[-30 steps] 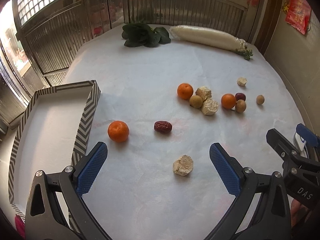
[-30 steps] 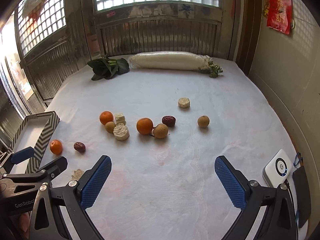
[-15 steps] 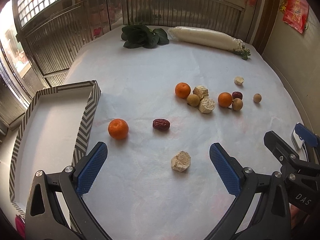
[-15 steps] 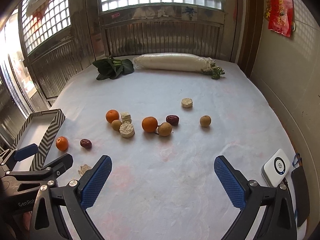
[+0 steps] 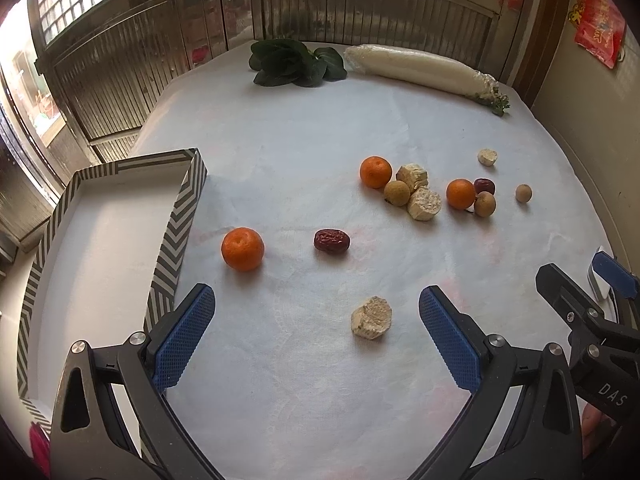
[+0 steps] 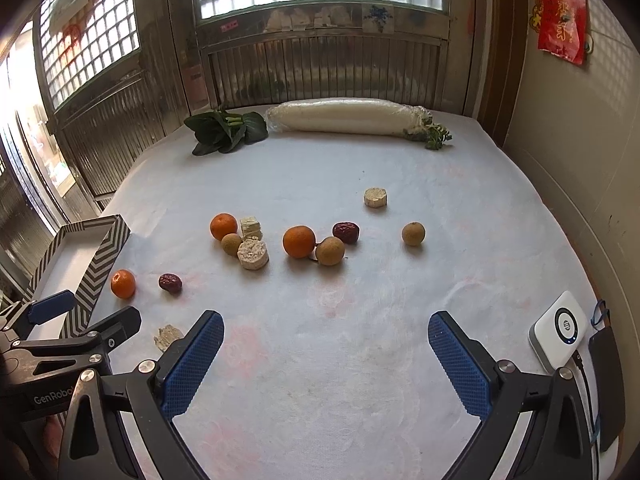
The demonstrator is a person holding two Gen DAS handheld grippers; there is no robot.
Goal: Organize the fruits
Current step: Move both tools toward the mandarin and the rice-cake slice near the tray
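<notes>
Here both tongs gape wide and empty — left gripper (image 5: 316, 320) near a round orange tangerine (image 5: 243, 249) beside the striped cardboard tray (image 5: 176, 236); only the right gripper (image 6: 326, 346) view shows a white device (image 6: 559, 326) at far right.

Ahead of the blue-padded left gripper (image 5: 316, 316): orange mandarin (image 5: 243, 249), dark-red jujube (image 5: 331, 241), grey-and-white chevron-striped box (image 5: 182, 216).

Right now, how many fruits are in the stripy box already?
None yet: the stripy box holds nothing. Nothing is in hand either; the left hand-held gripper and the right hand-held gripper both hang open above the cloth. All the fruit is left to sort, such as the nearest orange and the red date beside it.
</notes>
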